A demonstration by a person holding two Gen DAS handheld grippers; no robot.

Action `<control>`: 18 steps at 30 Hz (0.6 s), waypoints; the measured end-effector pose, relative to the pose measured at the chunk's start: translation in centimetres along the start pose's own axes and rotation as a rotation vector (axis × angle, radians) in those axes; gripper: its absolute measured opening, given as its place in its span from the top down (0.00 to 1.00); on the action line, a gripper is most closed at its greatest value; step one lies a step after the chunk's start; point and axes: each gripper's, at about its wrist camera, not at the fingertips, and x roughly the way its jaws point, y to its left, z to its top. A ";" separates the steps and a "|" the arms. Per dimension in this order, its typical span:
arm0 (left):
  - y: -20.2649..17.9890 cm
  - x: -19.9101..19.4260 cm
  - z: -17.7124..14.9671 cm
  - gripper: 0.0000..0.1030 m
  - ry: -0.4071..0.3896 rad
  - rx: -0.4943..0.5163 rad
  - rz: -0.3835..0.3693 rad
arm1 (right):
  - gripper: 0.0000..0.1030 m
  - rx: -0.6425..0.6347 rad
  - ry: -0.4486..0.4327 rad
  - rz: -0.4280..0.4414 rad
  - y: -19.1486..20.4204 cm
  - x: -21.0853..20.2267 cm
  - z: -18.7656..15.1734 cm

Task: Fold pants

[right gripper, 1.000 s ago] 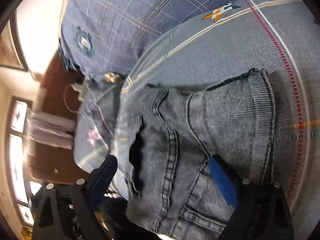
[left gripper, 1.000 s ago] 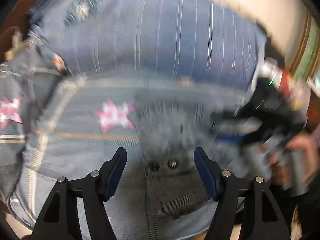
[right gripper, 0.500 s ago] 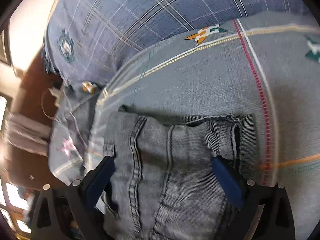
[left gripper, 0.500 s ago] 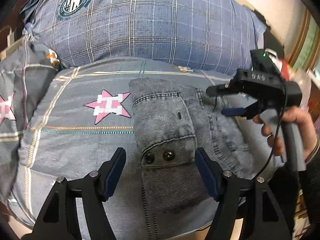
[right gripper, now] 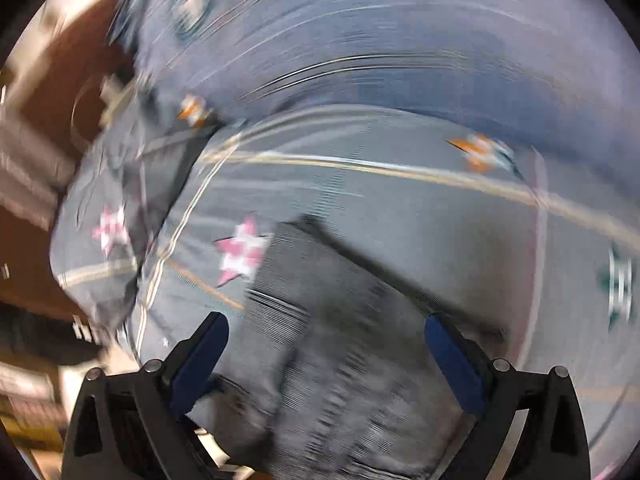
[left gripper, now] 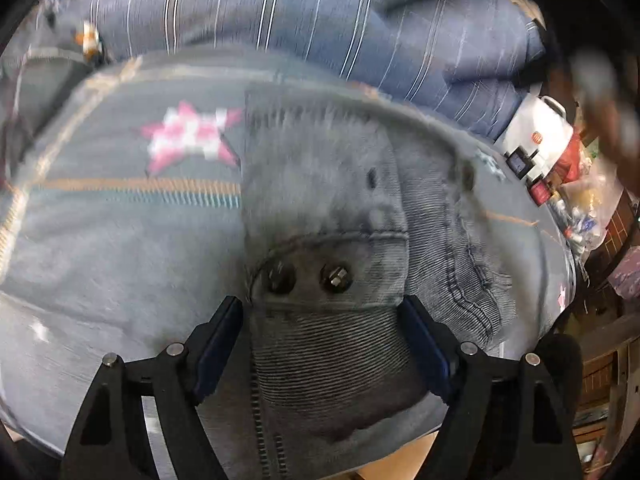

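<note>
Grey denim pants lie folded into a compact bundle on a grey patterned bed cover. Two metal buttons show on the waistband facing the left wrist camera. My left gripper is open, its blue pads on either side of the waistband just above it, holding nothing. In the right wrist view the pants are blurred by motion. My right gripper is open over them and holds nothing.
A blue plaid pillow lies behind the pants. A pink star marks the cover left of the pants. A white box and bags of clutter stand past the bed's right edge. Brown furniture is to the left.
My left gripper moved closer to the waistband. My right gripper left the left wrist view, pulled back and swung round, so the pants now lie lower in its blurred view.
</note>
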 end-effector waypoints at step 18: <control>-1.1 -0.2 -0.5 0.19 -0.044 0.050 -0.006 | 0.48 0.087 0.172 -0.202 0.6 9.0 7.2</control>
